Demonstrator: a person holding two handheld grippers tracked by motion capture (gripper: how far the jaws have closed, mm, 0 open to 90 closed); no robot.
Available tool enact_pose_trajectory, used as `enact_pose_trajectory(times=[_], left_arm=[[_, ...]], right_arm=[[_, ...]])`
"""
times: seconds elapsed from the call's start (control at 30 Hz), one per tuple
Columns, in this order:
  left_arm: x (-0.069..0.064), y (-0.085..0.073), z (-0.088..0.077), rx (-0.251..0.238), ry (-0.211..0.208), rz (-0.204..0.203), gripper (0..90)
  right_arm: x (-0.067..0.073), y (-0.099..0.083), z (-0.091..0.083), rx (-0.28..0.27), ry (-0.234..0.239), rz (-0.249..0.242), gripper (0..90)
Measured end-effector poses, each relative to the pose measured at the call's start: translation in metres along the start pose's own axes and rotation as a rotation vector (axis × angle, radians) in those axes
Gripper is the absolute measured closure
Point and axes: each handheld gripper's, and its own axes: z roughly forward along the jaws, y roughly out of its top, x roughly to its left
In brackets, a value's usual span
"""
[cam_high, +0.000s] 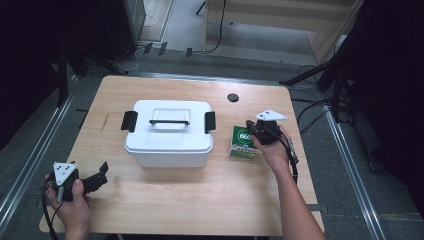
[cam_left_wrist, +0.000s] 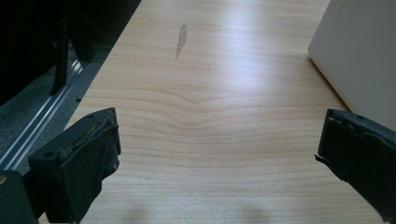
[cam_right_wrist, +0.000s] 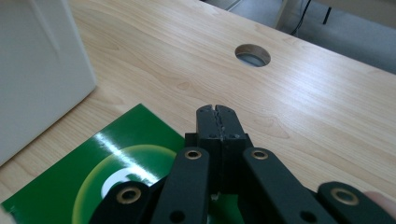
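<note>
High view: a wooden desk (cam_high: 200, 200) carries a white lidded box (cam_high: 169, 133) near its centre, with a black clip on each short side and a dark bar handle on the lid. A green carton (cam_high: 243, 142) stands just beside the box, toward the desk's right edge; its far right part is covered by the right hand-held gripper (cam_high: 251, 126) and the hand (cam_high: 270, 147) holding it, so contact there is hard to judge. A round cable hole (cam_high: 233, 97) lies near the far right corner.

Right gripper view: the right hand-held gripper (cam_right_wrist: 216, 111) has its jaws pressed together with nothing between them, hovering over the carton's (cam_right_wrist: 107, 163) glossy green face. The print is cut off by the linkage. The white box wall (cam_right_wrist: 42, 70) fills the left margin.

Left gripper view: the left hand-held gripper (cam_left_wrist: 217, 154) stands wide open above bare wood near the desk's front left corner, holding nothing. One corner of the white box (cam_left_wrist: 359, 56) is cropped at the right margin.
</note>
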Motion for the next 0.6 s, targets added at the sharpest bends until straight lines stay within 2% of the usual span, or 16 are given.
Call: enact_pose_trajectory(times=[0.1,0.17,0.37,0.5,0.6], left_arm=[[0.000,0.000,0.000,0.001,-0.002,-0.003,0.0],[0.001,0.000,0.000,-0.003,-0.004,-0.007,0.0],[0.000,0.000,0.000,0.005,-0.005,-0.002,0.0],[0.001,0.000,0.000,0.002,-0.004,-0.003,0.0],[0.000,0.000,0.000,0.003,-0.003,0.001,0.0]], right_arm=[[-0.005,0.001,0.004,0.001,0.047,0.019,90.0],[-0.006,0.000,0.003,0.001,0.066,0.014,90.0],[-0.002,-0.004,-0.007,0.017,0.124,-0.060,90.0],[0.001,-0.009,-0.014,0.011,0.126,-0.053,90.0],[0.005,-0.016,-0.020,-0.009,0.153,-0.052,90.0]])
